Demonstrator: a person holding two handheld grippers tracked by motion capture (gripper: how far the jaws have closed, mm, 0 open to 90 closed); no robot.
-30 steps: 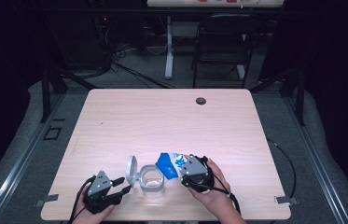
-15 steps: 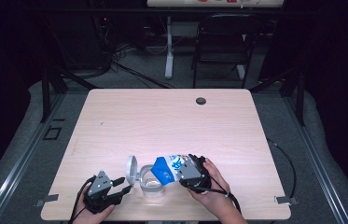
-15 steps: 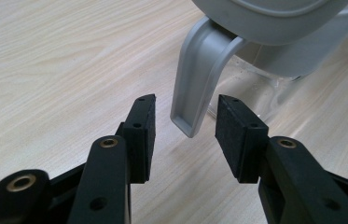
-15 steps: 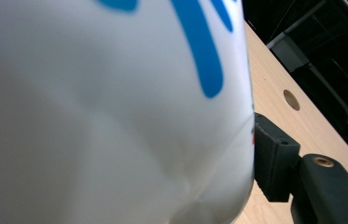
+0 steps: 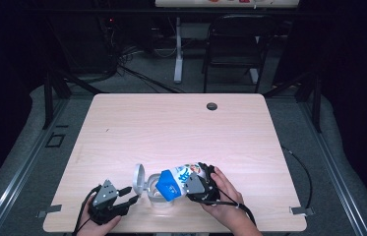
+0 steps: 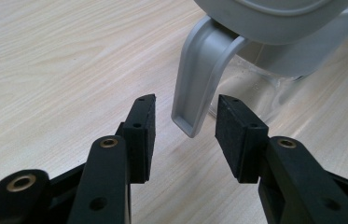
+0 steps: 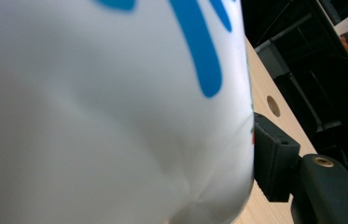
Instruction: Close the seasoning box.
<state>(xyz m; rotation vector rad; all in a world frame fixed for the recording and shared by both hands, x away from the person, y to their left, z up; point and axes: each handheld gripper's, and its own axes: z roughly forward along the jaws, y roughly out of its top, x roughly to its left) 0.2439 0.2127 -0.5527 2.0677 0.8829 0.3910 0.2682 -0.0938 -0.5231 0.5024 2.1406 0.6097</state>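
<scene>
Two tools worked near the front edge of the table (image 5: 122, 128). The right tool (image 5: 201, 185) was clamped on a white and blue carton (image 5: 176, 180), tipped over so that its long axis lay nearly level, blue top end pointing left over the mouth of a clear pitcher (image 5: 157, 196). The pitcher stood between the two hands, its grey lid (image 5: 138, 176) swung up on the left side. In the right gripper view the carton's wall (image 7: 115, 116) pressed against one black pad (image 7: 268, 154).

The left tool (image 6: 184, 135) had its pads apart, one on each side of the pitcher's grey handle (image 6: 198, 79) but touching neither face. The handle hung down toward that tool, its lower tip just between the pads. Judged from this, steadying the pitcher fell to the left hand, and a straight closing move would have caught the handle.
</scene>
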